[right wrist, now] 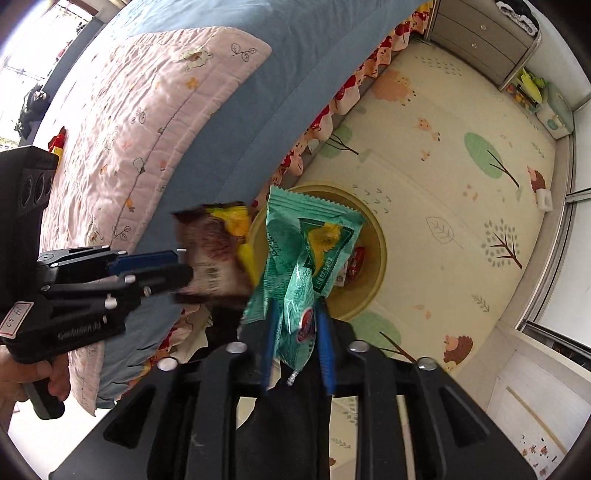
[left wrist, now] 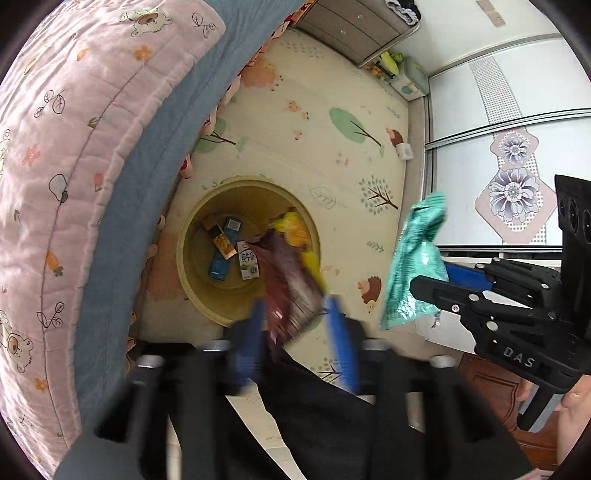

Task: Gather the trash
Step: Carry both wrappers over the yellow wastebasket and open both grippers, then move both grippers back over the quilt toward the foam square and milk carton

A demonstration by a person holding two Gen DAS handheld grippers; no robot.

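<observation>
A round yellow bin point(left wrist: 207, 295) stands on the play mat beside the bed, with several small cartons point(left wrist: 248, 260) at its bottom. My left gripper point(left wrist: 297, 314) is open above the bin's near rim; a brown and yellow snack wrapper point(left wrist: 291, 280) sits loose and blurred between its blue fingers point(left wrist: 341, 339). It also shows in the right wrist view point(right wrist: 218, 251). My right gripper point(right wrist: 297, 314) is shut on a green snack wrapper point(right wrist: 306, 258), held above the bin point(right wrist: 373, 273). The green wrapper point(left wrist: 413, 258) hangs to the right of the bin in the left wrist view.
The bed with a pink quilt point(left wrist: 74, 166) and blue sheet point(left wrist: 155, 147) fills the left. A grey drawer unit point(left wrist: 354, 29) stands at the far wall. Sliding wardrobe doors point(left wrist: 498, 166) run along the right. A small white object point(left wrist: 404, 150) lies on the mat.
</observation>
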